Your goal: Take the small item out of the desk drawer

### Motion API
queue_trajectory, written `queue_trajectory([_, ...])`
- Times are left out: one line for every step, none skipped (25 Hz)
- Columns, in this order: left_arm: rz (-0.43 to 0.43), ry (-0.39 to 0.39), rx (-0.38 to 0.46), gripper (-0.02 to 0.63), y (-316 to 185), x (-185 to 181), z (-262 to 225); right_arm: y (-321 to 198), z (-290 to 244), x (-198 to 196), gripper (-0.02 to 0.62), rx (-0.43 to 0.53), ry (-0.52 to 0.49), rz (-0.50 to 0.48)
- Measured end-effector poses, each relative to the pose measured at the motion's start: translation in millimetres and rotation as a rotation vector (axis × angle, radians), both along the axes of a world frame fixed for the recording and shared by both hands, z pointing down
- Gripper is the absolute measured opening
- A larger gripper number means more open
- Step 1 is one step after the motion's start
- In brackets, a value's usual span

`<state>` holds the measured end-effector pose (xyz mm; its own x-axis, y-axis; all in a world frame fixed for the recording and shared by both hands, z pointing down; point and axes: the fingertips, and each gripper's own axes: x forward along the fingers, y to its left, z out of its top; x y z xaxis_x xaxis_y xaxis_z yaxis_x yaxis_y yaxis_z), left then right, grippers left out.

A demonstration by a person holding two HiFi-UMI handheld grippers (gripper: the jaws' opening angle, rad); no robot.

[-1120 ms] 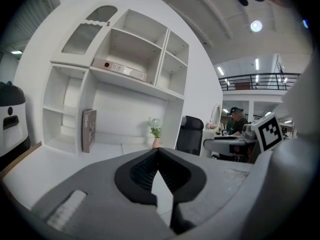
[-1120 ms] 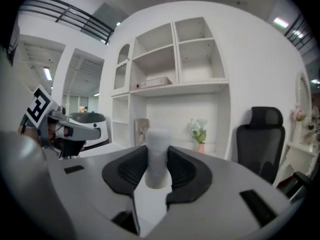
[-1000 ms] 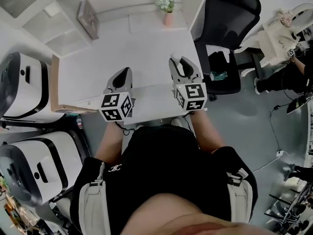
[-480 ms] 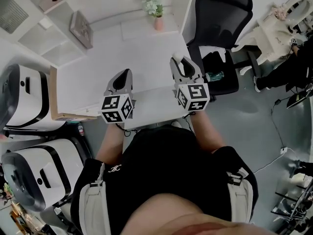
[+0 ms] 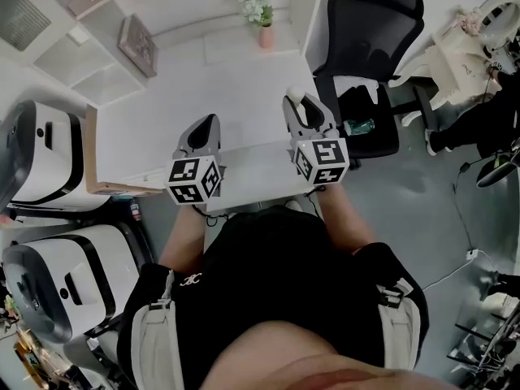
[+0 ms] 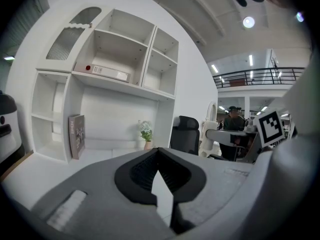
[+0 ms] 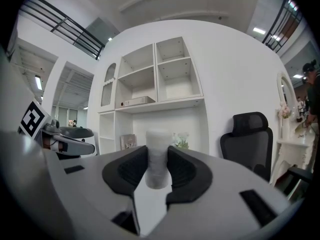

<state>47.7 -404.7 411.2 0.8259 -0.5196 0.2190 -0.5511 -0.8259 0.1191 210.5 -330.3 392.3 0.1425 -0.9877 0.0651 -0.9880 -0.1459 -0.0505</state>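
Small item, a white cylinder, is pinched between the jaws of your right gripper above the desk, its sides hidden by the pads. Your left gripper is closed on nothing.

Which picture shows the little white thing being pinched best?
The right gripper view: the white item sits close up between the right gripper's fingers. The head view shows only its tip; the left gripper view misses it.

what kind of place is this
Probably an office-style workspace inside a larger hall: a white desk, a white shelf unit above it, and a black office chair beside it.
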Motion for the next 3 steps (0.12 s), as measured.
queue_trajectory([0.000, 0.000, 0.000, 0.014, 0.2, 0.4, -0.1, -0.1, 0.3, 0.3, 0.117, -0.001, 0.000, -0.001])
queue_trajectory([0.000, 0.000, 0.001, 0.014, 0.2, 0.9, -0.2, -0.4, 0.7, 0.6, 0.117, -0.001, -0.001, -0.003])
queue_trajectory([0.000, 0.000, 0.002, 0.014, 0.3, 1.2, -0.4, -0.6, 1.1, 0.8, 0.117, -0.002, -0.001, -0.004])
